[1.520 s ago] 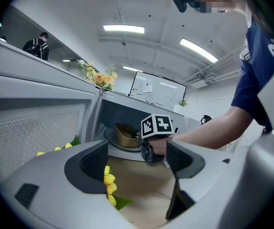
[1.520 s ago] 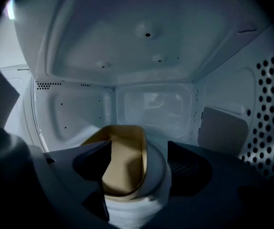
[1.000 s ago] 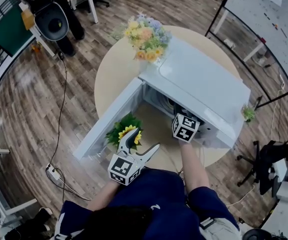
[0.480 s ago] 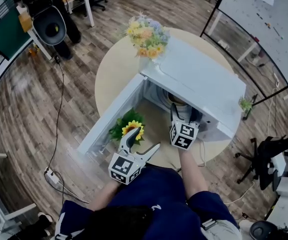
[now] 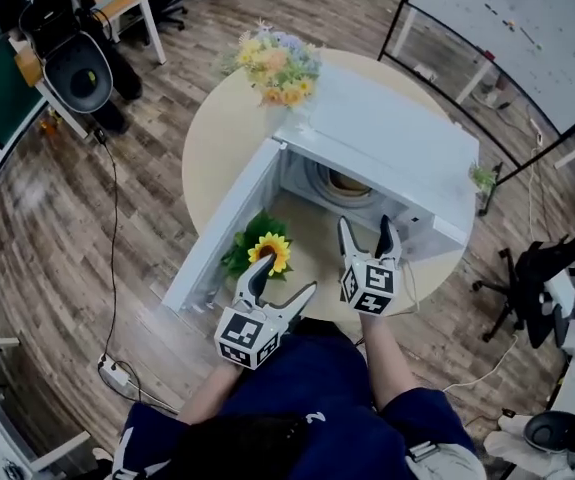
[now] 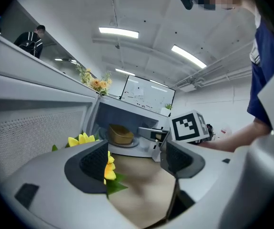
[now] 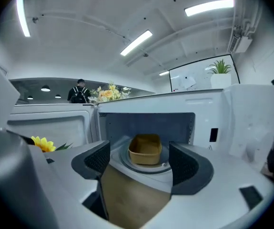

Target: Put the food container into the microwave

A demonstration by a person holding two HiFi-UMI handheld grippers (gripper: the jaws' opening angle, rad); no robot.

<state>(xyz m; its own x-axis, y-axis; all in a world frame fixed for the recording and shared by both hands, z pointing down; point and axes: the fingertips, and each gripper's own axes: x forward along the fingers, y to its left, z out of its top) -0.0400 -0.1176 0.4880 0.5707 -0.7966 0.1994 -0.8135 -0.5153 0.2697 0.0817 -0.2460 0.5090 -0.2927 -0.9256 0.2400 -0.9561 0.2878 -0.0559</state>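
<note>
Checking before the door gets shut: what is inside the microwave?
A tan food container sits on the round turntable inside the microwave. The container's near wall hides its bottom, so its contents cannot be seen.

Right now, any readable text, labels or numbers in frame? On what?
None legible.
On the whiteboard: marks too small to read.
On the left gripper and right gripper: square markers, no letters.
On the microwave: no readable label.
On the shirt: white print cut off, unreadable.

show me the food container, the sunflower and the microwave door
food container (image 7: 145, 150), right gripper view, on its front rim.
sunflower (image 5: 273, 253), head view, on the yellow bloom.
microwave door (image 5: 223, 230), head view, middle of the open panel.
</note>
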